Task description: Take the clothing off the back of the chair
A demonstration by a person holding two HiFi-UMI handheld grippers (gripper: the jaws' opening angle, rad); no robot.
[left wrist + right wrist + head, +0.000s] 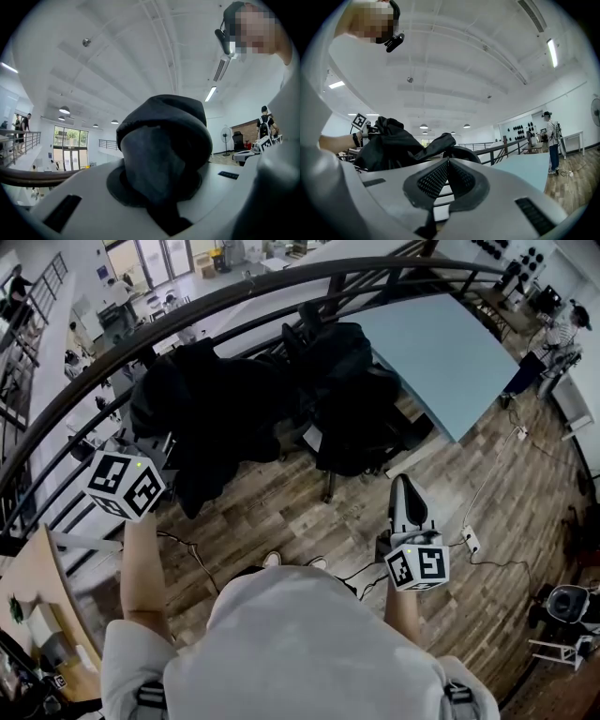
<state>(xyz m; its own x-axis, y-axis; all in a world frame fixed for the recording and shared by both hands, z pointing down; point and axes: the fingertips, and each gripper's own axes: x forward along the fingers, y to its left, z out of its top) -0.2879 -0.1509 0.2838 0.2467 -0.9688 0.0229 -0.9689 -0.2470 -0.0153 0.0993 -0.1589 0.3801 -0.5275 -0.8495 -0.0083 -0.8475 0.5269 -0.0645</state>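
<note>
While left gripper (161, 140) clamps black fabric jacket (211, 413) beside black office chair (366, 427), one sleeve (436, 143) seems draped over chair back; removal unfinished; right gripper (449, 173) closed, empty

This is looking like an open-plan office on a mezzanine above a large hall. A black office chair (361, 418) is standing at the near edge of a light-blue table (441, 352). A dark railing (281, 279) is running beside the table, and a power strip (472, 540) is lying on the wooden floor (281, 512) near it. A person (562, 329) is standing beyond the table.
</note>
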